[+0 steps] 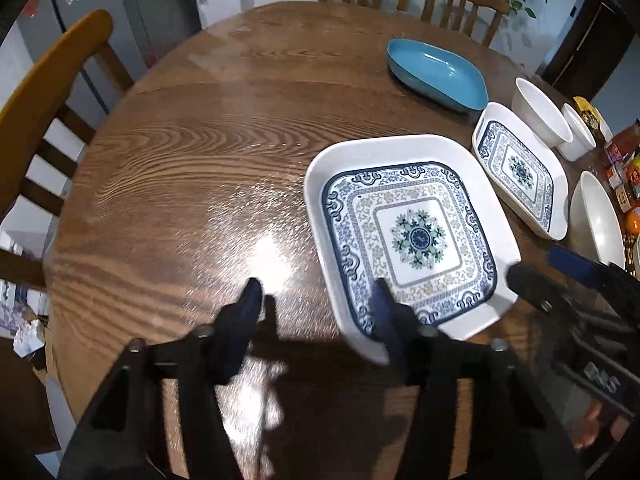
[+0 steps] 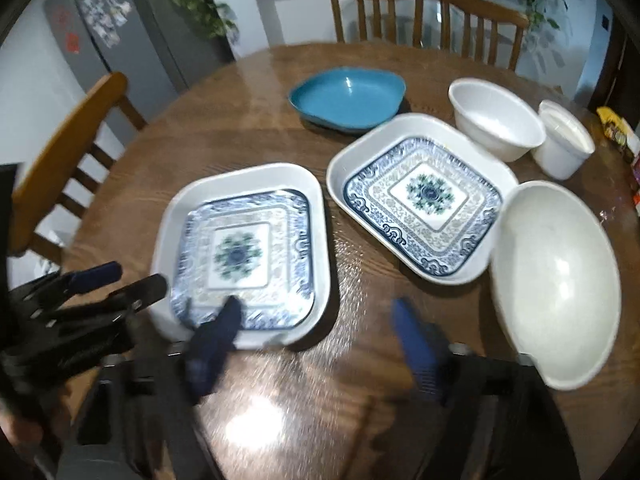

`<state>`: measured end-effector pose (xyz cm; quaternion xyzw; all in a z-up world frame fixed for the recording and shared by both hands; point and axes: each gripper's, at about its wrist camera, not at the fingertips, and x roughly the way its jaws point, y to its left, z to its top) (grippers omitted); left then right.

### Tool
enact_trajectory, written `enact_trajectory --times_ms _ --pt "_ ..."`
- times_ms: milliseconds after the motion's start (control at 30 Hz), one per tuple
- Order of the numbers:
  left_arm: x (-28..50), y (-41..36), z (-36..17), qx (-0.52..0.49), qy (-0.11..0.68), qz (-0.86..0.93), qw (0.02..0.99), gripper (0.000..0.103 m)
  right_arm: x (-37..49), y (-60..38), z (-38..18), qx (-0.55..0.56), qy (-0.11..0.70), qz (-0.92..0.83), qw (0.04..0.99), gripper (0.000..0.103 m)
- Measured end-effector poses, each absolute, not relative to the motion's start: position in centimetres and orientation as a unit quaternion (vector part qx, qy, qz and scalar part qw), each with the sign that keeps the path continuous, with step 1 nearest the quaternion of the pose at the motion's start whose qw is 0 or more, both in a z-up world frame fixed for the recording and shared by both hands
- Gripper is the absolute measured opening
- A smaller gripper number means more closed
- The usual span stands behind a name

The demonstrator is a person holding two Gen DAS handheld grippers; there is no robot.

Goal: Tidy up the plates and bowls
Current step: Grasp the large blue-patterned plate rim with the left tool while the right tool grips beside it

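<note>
Your left gripper (image 1: pixel 316 296) has dark blue fingertips (image 1: pixel 250 294) on black angular arms, with round bolt heads at the joints. Your right gripper (image 2: pixel 316 316) matches it: brighter blue ribbed fingers (image 2: pixel 414 340) at four o'clock, black frame, small silver screws.
</note>
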<state>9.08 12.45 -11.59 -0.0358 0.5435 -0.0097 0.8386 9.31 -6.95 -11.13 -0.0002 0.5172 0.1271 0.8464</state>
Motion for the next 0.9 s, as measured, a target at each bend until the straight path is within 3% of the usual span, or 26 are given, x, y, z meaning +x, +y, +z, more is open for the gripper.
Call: enact_trajectory --times_ms 67,167,200,267,400,667,900 --pt "9.8 12.5 -12.1 -0.039 0.547 -0.021 0.836 0.039 9.9 -6.5 -11.7 -0.004 0.522 0.125 0.844 0.063" --pt "10.6 12.7 -12.8 -0.044 0.548 -0.032 0.835 0.032 10.7 -5.8 -12.3 -0.010 0.533 0.133 0.835 0.036" --pt "10.8 12.9 -12.9 -0.044 0.544 -0.035 0.837 0.025 10.9 -5.4 -12.5 -0.010 0.536 0.138 0.833 0.027" --pt "11.0 13.1 -12.9 -0.045 0.542 -0.036 0.838 0.017 11.3 -4.8 -12.8 -0.021 0.535 0.137 0.833 0.016" --pt "10.9 15.2 -12.7 -0.056 0.538 -0.019 0.841 0.017 11.6 -3.8 -12.5 -0.007 0.543 0.150 0.826 0.010" --pt "10.1 22.2 -10.5 -0.075 0.507 0.055 0.857 0.017 12.3 3.1 -10.8 -0.020 0.524 0.219 0.823 0.010" --pt "10.5 24.9 -12.4 -0.080 0.525 0.090 0.843 0.017 12.5 7.3 -12.2 -0.034 0.528 0.242 0.813 0.010"
